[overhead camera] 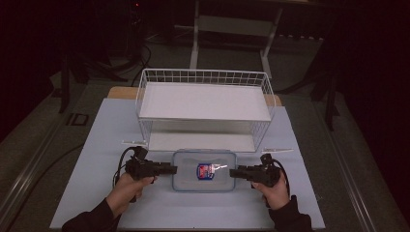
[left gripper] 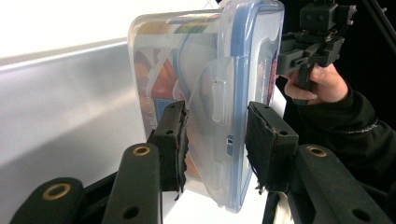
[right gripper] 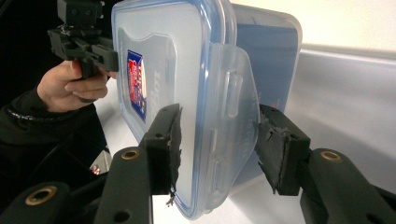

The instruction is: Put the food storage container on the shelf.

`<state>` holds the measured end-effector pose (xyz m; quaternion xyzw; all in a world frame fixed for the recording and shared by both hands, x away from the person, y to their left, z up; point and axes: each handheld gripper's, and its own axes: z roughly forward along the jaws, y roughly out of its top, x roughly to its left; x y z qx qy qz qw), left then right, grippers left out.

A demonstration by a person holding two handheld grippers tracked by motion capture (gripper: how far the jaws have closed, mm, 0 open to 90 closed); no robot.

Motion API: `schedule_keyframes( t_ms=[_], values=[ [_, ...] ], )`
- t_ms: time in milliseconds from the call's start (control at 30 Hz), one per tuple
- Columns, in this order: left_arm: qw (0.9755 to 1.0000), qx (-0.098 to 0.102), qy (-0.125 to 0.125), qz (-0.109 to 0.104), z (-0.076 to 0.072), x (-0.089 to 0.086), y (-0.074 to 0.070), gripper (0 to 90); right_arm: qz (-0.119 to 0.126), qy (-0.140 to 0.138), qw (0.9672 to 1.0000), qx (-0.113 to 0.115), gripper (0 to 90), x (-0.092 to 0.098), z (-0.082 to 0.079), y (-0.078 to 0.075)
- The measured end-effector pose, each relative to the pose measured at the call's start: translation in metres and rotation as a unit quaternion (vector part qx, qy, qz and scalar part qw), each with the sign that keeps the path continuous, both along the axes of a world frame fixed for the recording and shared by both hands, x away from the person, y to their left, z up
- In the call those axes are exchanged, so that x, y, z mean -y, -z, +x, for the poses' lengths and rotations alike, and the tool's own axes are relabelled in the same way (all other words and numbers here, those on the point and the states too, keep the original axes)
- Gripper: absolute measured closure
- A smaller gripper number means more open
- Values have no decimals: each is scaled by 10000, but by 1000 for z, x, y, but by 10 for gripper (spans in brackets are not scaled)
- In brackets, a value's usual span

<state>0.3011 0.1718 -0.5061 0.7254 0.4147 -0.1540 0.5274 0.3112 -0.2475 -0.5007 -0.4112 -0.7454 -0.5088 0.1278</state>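
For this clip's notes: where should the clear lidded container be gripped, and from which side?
Probably by the latch flaps on its two short ends, one gripper from each side. The container lies flat and is wide; each flap is thin enough to sit between open jaws, as the left gripper and right gripper show.

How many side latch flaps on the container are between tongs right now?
2. One flap on the container's left end sits between the left tongs; the other on its right end sits between the right tongs. More flaps may be hidden.
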Motion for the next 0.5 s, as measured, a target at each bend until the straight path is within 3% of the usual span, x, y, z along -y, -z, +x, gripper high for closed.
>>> schedule_keyframes(
  t_ms=[233, 500],
  values=[
    [9993, 310, -198, 61, 11, 7, -9, 584, -18, 81, 9996, 266, 518, 2, 10, -9],
    [9976, 578, -392, 19, 25, 15, -9, 579, 10, 220, 9985, 511, 515, 8, 25, -12]
  ],
)
